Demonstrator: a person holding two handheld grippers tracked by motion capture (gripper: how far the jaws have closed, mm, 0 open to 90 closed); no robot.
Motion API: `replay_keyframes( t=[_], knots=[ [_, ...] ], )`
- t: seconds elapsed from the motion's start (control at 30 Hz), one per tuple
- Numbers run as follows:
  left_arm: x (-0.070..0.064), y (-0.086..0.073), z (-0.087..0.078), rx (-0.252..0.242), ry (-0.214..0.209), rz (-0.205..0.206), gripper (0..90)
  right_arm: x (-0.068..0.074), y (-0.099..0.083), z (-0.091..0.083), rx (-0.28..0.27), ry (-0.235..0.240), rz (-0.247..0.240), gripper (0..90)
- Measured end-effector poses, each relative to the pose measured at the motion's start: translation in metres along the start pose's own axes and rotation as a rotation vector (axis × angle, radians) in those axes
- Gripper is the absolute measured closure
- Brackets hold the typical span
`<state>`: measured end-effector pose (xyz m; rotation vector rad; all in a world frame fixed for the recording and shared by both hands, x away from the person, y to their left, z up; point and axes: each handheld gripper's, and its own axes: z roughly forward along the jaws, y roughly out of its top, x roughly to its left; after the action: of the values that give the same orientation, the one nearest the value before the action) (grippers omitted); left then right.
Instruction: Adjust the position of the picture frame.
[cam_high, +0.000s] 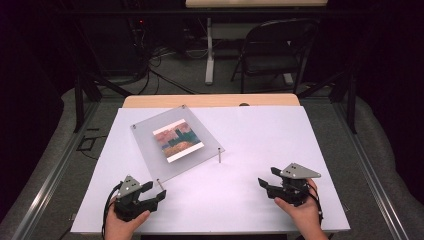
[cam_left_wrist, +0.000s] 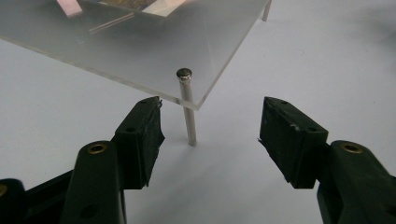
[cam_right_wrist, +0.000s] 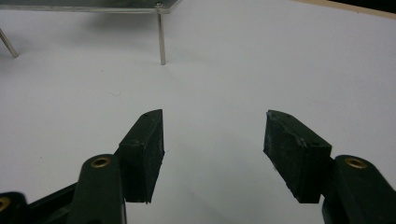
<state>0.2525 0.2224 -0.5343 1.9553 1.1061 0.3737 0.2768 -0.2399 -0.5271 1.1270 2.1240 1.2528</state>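
Black left gripper and right gripper, both wide open, empty, low over table.

You get a brightly lit white table against a really dark room, light coming from overhead. The clear panel throws a soft shadow and picks up mild glare. Your close-up jaws look a bit soft, and the high view is grainy.
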Motion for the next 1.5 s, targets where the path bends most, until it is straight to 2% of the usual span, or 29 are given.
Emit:
replay_keyframes(
  t=[0.13,0.3,0.47,0.57,0.67,0.83,0.9,0.97,1.1,1.27,1.37,1.5],
  knots=[
    [0.000,0.000,0.001,0.009,0.011,0.022,39.1,-0.003,-0.003,0.000,0.000,-0.010,0.025,38.1],
    [0.004,0.000,0.001,0.011,0.014,0.001,39.5,-0.004,-0.005,0.004,0.017,0.004,0.058,38.8],
    [0.008,-0.001,0.002,0.013,0.011,-0.027,39.9,-0.005,-0.005,0.005,0.015,0.000,0.058,39.3],
    [0.008,-0.001,0.004,0.021,0.030,-0.015,39.9,-0.003,-0.005,0.006,0.020,0.003,0.042,39.4],
    [0.009,-0.002,0.007,0.038,0.033,-0.021,40.3,-0.001,-0.004,0.007,0.019,-0.001,0.030,39.6],
    [0.014,-0.001,0.014,0.042,0.027,-0.068,46.3,-0.001,-0.004,0.009,0.019,0.034,0.051,46.4],
    [0.017,0.001,0.019,0.058,0.036,-0.076,48.7,-0.001,-0.003,0.009,0.015,0.042,0.050,47.9],
    [0.018,0.003,0.022,0.063,0.032,-0.078,52.2,0.000,-0.003,0.009,0.016,0.044,0.047,48.5],
    [0.015,0.007,0.027,0.040,0.021,-0.061,59.2,-0.001,-0.003,0.009,0.011,0.051,0.053,49.0],
    [0.014,0.009,0.033,0.049,0.025,-0.053,67.0,-0.002,-0.003,0.009,0.002,0.053,0.070,50.0],
    [0.015,0.010,0.036,0.043,0.018,-0.061,71.2,-0.002,-0.002,0.010,-0.005,0.053,0.063,50.0],
    [0.013,0.012,0.041,0.055,0.016,-0.050,75.6,0.000,-0.001,0.013,-0.001,0.058,0.061,49.6]
  ],
)
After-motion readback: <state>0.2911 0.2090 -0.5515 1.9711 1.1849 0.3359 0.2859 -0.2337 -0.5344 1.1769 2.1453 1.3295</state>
